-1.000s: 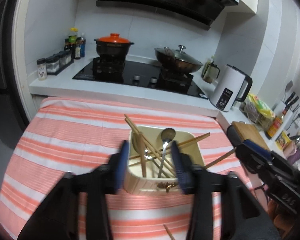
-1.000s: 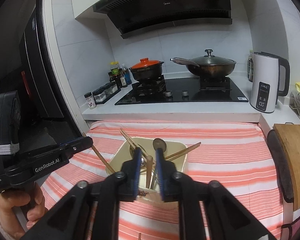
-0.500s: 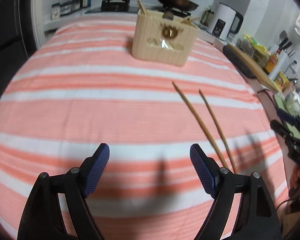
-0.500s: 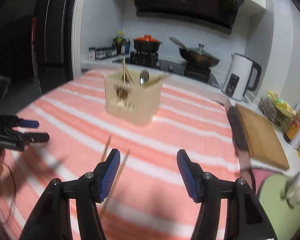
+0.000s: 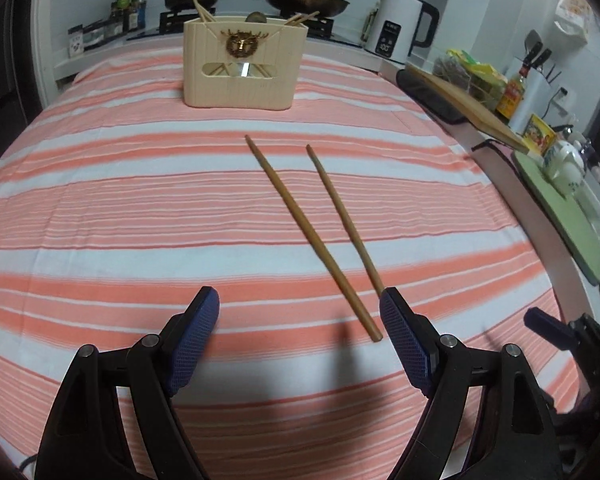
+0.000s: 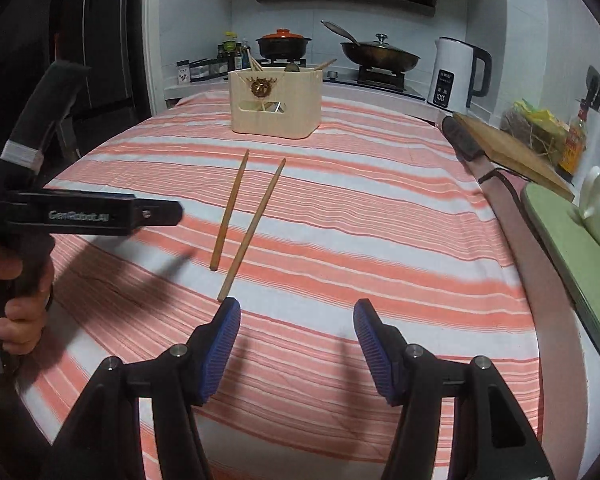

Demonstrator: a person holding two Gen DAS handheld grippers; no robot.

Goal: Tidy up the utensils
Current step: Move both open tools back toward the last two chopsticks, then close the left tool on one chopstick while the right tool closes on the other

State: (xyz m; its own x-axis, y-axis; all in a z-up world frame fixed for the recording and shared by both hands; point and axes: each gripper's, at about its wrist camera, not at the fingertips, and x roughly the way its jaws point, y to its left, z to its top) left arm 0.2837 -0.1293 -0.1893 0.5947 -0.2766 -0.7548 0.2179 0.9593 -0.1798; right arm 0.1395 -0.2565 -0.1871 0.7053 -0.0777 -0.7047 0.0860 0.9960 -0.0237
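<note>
My left gripper [image 5: 298, 332] points down at a slant, jaws spread wide, nothing between the blue pads [image 5: 192, 344]. My right gripper [image 6: 296, 344] is tilted down likewise, jaws apart at a narrower gap, empty too. In the right wrist view, my left hand [image 6: 18, 300] is wrapped around the left gripper's handle at the frame's left edge.

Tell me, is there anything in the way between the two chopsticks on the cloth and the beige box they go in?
Nothing visible. Only bare striped tablecloth lies between the two chopsticks and the beige utensil holder, which already holds other chopsticks and a spoon.
</note>
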